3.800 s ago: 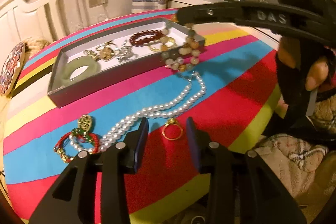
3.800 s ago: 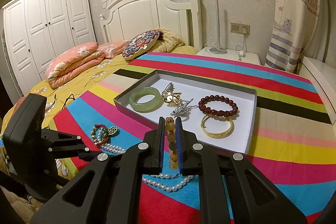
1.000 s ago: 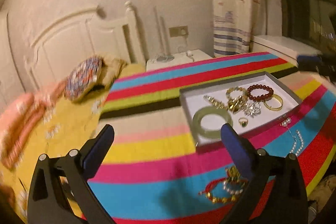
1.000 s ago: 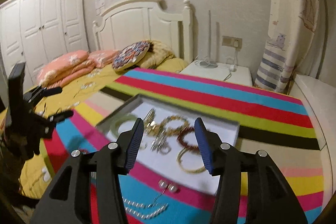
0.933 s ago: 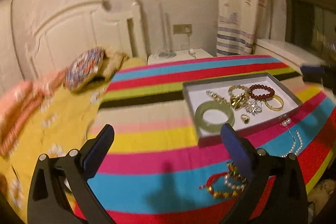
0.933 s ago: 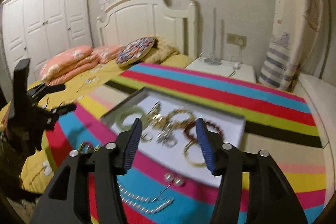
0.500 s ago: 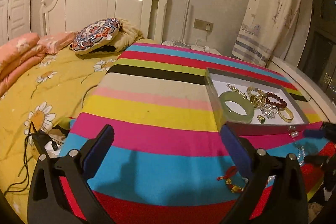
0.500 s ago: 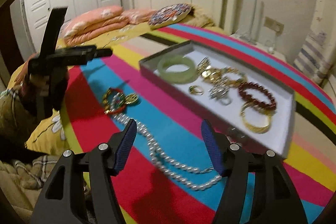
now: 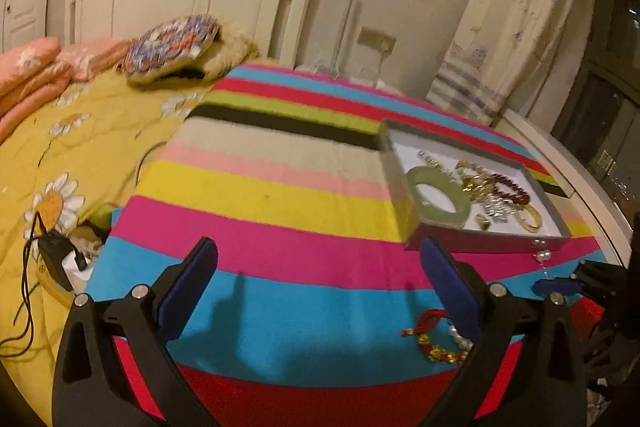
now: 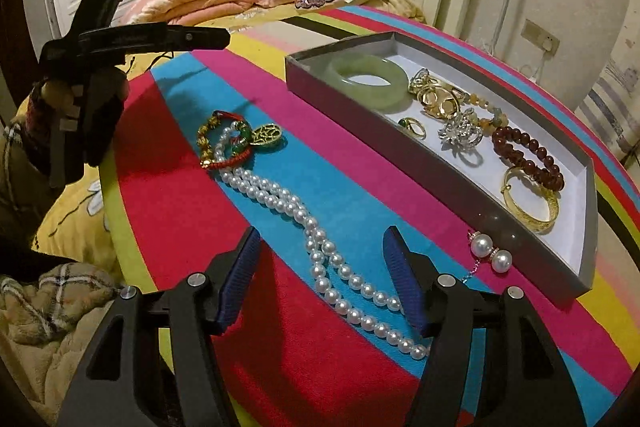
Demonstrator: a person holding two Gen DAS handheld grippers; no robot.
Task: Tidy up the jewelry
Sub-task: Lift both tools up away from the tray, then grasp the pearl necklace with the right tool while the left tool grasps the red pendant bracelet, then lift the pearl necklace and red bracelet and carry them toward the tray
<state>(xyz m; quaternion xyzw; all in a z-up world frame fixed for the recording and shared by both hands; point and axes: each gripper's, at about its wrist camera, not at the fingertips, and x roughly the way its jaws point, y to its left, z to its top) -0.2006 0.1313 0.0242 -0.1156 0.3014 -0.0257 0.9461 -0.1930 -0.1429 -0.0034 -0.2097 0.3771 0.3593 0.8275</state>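
both grippers swung leftward, fingers wide, empty; pearl necklace (image 10: 320, 247) full only right view.

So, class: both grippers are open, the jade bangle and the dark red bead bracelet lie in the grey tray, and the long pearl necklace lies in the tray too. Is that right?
Not quite. The pearl necklace lies outside the tray, on the striped blanket, as the right wrist view shows. The rest holds: the left gripper and right gripper are open, and the jade bangle and red bead bracelet lie in the tray.
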